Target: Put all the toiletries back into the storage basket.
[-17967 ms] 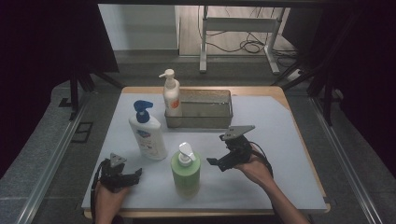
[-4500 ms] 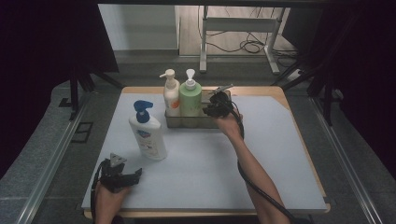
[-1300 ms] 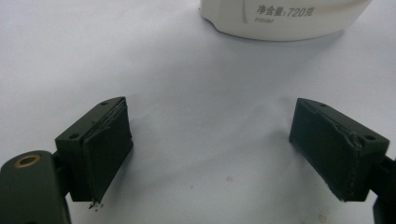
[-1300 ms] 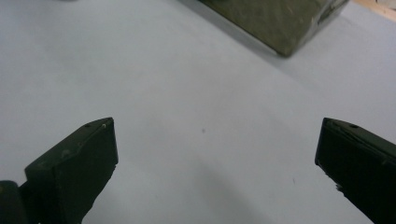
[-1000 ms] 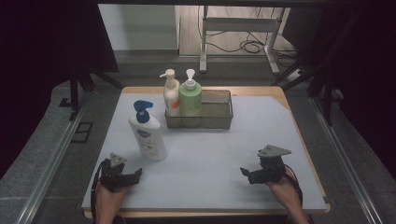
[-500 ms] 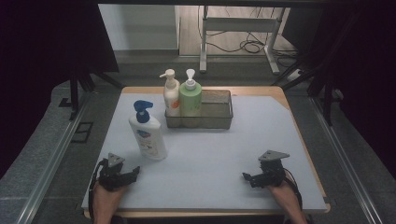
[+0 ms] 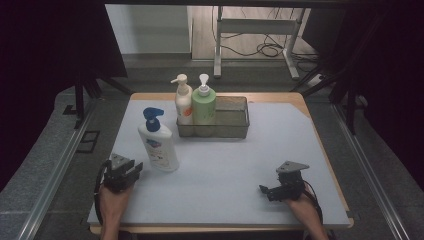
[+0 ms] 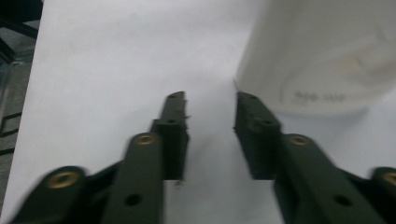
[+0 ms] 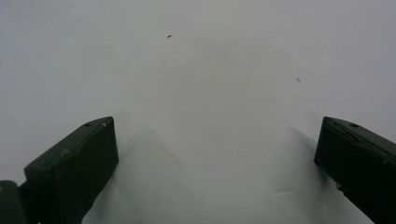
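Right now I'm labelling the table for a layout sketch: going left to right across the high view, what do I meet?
Left gripper → blue-pump bottle → orange-label bottle → green bottle → basket → right gripper.

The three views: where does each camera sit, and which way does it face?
High view: above the table's near edge, looking forward and down; both forearms enter from below, left gripper beside the white pump bottle with blue cap.
Left gripper view: rides that gripper, looking along its jaws, which have just been closing with nothing between them, at the same bottle's base.
Right gripper view: looks past the open right gripper at the pale tabletop.
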Demonstrator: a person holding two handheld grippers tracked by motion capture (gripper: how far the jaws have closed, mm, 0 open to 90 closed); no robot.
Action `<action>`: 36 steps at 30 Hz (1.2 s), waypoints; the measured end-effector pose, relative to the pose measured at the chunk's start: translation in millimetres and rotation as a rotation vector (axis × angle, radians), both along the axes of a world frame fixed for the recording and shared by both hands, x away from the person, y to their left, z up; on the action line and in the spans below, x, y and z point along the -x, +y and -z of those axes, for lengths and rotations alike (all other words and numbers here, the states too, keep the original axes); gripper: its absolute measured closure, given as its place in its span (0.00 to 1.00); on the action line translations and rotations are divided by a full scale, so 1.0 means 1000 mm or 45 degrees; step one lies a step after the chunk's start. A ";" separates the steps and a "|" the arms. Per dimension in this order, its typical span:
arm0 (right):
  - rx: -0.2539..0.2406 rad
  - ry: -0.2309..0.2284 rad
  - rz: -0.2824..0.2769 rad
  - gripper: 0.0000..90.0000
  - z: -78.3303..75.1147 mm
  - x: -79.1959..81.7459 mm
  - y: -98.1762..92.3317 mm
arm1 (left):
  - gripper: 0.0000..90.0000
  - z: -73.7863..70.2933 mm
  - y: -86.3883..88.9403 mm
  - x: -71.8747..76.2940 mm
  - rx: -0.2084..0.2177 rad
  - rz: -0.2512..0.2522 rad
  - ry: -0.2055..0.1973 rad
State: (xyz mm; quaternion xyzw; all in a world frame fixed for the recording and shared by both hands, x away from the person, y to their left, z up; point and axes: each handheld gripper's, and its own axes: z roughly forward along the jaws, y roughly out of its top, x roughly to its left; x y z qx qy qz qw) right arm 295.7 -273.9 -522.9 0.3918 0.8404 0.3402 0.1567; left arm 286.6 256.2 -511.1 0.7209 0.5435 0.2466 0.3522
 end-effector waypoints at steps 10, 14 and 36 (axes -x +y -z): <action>0.001 0.000 0.000 0.00 0.000 0.000 0.000 | 0.99 0.002 -0.004 -0.034 0.027 -0.016 0.031; 0.001 0.000 0.000 0.00 0.000 0.000 0.000 | 0.99 0.005 -0.008 -0.039 0.055 -0.016 0.071; 0.000 0.000 0.000 0.00 0.000 0.000 0.000 | 0.99 0.003 -0.036 -0.056 0.012 0.028 0.062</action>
